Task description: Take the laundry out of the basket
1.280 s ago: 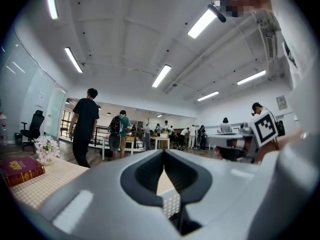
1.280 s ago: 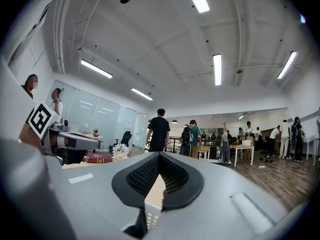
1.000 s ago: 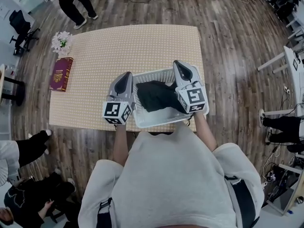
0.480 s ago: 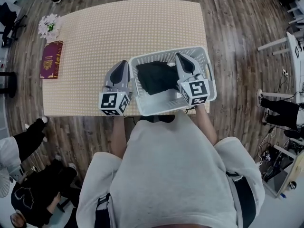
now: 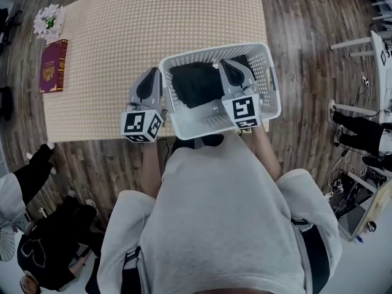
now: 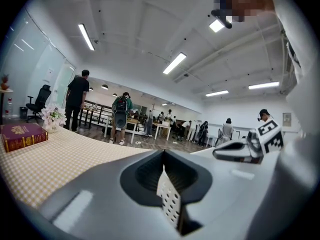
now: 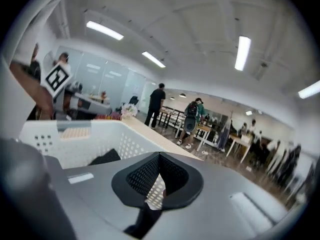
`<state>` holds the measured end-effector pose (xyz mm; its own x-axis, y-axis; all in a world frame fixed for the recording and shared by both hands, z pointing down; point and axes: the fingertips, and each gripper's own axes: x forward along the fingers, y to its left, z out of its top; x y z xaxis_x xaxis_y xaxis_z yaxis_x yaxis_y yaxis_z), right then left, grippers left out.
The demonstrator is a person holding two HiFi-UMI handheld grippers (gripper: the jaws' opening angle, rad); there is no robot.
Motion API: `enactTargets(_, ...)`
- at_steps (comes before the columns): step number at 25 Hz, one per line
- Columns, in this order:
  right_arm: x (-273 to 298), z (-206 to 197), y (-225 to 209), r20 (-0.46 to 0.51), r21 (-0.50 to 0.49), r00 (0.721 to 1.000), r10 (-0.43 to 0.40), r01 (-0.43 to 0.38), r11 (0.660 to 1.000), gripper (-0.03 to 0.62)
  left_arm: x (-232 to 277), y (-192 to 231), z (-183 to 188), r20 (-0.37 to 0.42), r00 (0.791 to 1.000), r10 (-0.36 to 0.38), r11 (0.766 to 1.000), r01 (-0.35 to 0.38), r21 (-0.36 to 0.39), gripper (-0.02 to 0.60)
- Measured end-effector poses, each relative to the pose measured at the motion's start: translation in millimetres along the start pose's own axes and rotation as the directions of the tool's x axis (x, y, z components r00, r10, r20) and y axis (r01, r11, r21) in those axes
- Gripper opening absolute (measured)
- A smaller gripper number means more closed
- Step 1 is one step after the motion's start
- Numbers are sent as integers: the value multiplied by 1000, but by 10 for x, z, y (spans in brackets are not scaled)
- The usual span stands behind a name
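Observation:
A white perforated laundry basket point(image 5: 211, 49) hangs over the near right corner of the checked table point(image 5: 153, 29); whether it rests on the table I cannot tell. Dark laundry point(image 5: 195, 84) lies inside it. My left gripper point(image 5: 151, 73) is shut on the basket's left wall, and a strip of perforated wall point(image 6: 170, 199) shows between its jaws. My right gripper point(image 5: 225, 64) is shut on the right wall from inside, with white mesh point(image 7: 156, 189) pinched in its jaws. The right gripper view also shows the basket point(image 7: 75, 139) and the dark laundry point(image 7: 105, 157).
A dark red book point(image 5: 51, 65) and white flowers point(image 5: 49, 22) sit at the table's far left; the left gripper view shows the book point(image 6: 22, 134) too. Several people stand in the room beyond. Wooden floor surrounds the table, with desks at the right.
Both grippers, still shut on the basket, have sunk with it. In the head view the basket now sits further in over the table's near right corner.

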<state>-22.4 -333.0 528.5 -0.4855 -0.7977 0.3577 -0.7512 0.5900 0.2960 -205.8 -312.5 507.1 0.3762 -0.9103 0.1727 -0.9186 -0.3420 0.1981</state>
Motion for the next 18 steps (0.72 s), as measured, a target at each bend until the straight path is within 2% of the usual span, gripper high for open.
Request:
enactTargets(1, 1, -17, 63, -32, -156, 999, -6, 1, 988, -2, 0, -14, 1, 2, 1000, -3, 1000, 3, -3, 6)
enactTargets(2, 1, -46, 133, -65, -331, 998, -20, -3, 943, -2, 2, -29, 8, 5, 1000, -7, 1000, 7, -6, 6)
enactTargets(3, 0, -89, 206, -95, -504, 995, -38, -15, 864, -2, 4, -44, 22, 10, 1000, -11, 1000, 11, -10, 6)
enactTargets(4, -2, -141, 277, -118, -642, 991, -55, -34, 766, -2, 5, -57, 41, 16, 1000, -14, 1000, 14, -15, 6)
enactTargets(5, -4, -191, 338, -136, -722, 989, -61, -57, 690, -2, 5, -67, 67, 22, 1000, -16, 1000, 16, -18, 6)
enactTargets(6, -3, -232, 382, -154, -745, 987, -53, -81, 662, -2, 8, -72, 96, 28, 999, -17, 1000, 18, -21, 6)
enactTargets(7, -2, -263, 409, -175, -729, 984, -35, -106, 676, -2, 14, -73, 124, 34, 999, -19, 1000, 19, -22, 6)
enactTargets(10, -4, -361, 444, -252, -633, 967, 21, -181, 752, 0, 26, -64, 173, 47, 999, -21, 999, 23, -26, 6)
enactTargets(12, -14, -454, 501, -321, -559, 943, 87, -263, 787, 2, 15, -60, 182, 53, 998, -18, 999, 19, -29, 6)
enactTargets(13, -25, -508, 546, -363, -502, 922, 138, -318, 805, 33, 7, -60, 182, 55, 998, -16, 999, 18, -30, 6)
enactTargets(14, -37, -572, 599, -412, -435, 890, 195, -380, 816, 212, 3, -58, 182, 56, 998, -15, 999, 17, -32, 6)
enactTargets(15, -46, -645, 651, -464, -373, 851, 248, -442, 816, 315, 1, -51, 185, 58, 998, -14, 999, 16, -33, 6)
enactTargets(16, -49, -723, 696, -510, -329, 810, 288, -493, 805, 366, 0, -42, 191, 60, 998, -13, 999, 15, -36, 6)
enactTargets(17, -48, -809, 732, -551, -306, 774, 311, -535, 788, 449, -2, -33, 194, 63, 998, -11, 999, 13, -38, 6)
enactTargets(18, -46, -910, 760, -592, -299, 740, 319, -569, 766, 505, -4, -25, 195, 65, 998, -9, 999, 12, -40, 6)
